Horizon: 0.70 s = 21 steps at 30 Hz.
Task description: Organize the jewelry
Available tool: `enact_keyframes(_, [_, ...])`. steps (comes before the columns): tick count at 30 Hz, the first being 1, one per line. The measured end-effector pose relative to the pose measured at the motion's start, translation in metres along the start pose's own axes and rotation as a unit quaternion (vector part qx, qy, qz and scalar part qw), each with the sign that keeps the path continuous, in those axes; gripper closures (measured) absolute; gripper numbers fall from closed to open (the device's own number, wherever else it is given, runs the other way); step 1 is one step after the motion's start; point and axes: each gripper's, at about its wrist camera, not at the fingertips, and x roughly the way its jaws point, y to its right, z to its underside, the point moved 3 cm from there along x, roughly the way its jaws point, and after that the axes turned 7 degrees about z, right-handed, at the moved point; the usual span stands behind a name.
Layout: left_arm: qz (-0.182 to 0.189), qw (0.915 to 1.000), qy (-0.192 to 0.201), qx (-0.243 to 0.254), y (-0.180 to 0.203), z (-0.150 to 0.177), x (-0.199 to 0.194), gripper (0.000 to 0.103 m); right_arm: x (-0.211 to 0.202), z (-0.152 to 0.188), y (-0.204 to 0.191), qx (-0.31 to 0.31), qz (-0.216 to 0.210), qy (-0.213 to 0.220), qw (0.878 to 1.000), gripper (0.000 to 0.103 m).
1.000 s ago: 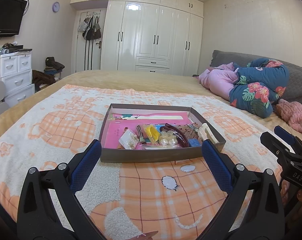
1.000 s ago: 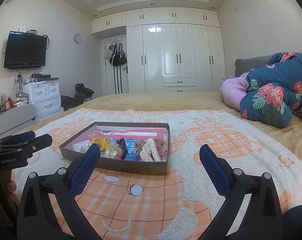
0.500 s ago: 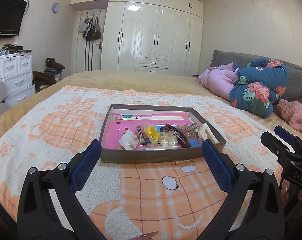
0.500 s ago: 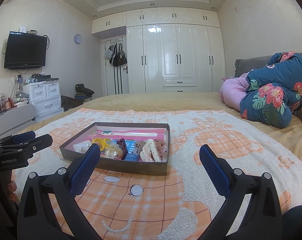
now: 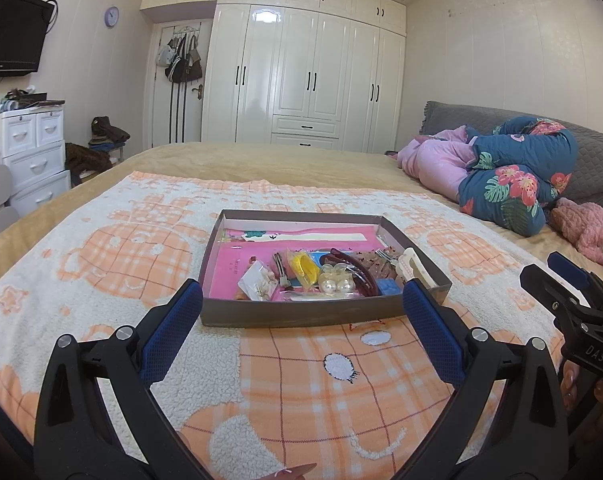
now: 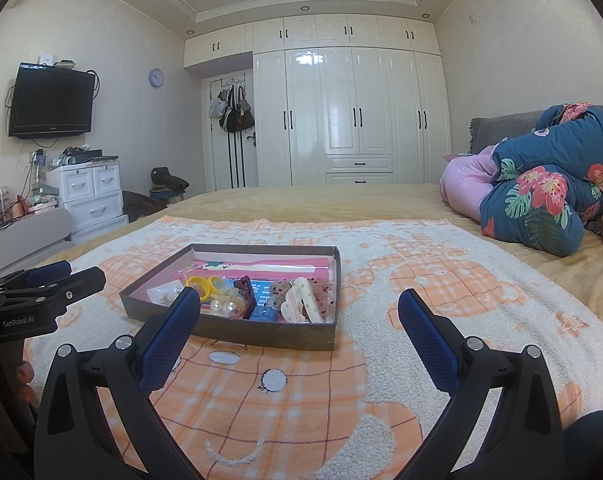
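A shallow grey box (image 5: 301,314) of hair clips and jewelry, with a yellow ring (image 5: 304,267) and pearl pieces (image 5: 335,286) inside, sits on an orange-checked blanket (image 5: 101,256) on the bed. The left hand-held gripper (image 5: 301,312) and right hand-held gripper (image 6: 299,312) hover before it, fingers apart and empty.

Shallow grey tray (image 5: 321,314), pink-lined, flat on the bedspread, holding mixed hair clips (image 5: 411,266) and pearl earrings (image 5: 335,286).

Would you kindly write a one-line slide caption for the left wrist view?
Open left tongs hover before a shallow box of hair clips and jewelry on a patterned blanket.
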Motion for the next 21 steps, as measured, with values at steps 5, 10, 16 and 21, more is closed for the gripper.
enact_keyframes(5, [0.0, 1.0, 0.0, 0.0, -0.0007, -0.0001, 0.0004, 0.011, 0.0002, 0.0, -0.0001, 0.0, 0.0, 0.0, 1.0, 0.006])
enact_keyframes(10, [0.0, 1.0, 0.001, 0.0, -0.0006, -0.0002, 0.0003, 0.011, 0.0012, 0.0005, 0.0, -0.001, -0.001, -0.001, 1.0, 0.006])
enact_keyframes(16, [0.0, 1.0, 0.001, 0.0, -0.0004, -0.0002, 0.0002, 0.011, 0.0013, 0.0008, -0.0002, -0.001, -0.001, -0.001, 1.0, 0.006])
enact_keyframes(21, [0.0, 1.0, 0.0, 0.0, -0.0001, 0.0001, 0.0001, 0.011, 0.0013, 0.001, -0.0001, -0.001, 0.0, -0.001, 1.0, 0.006])
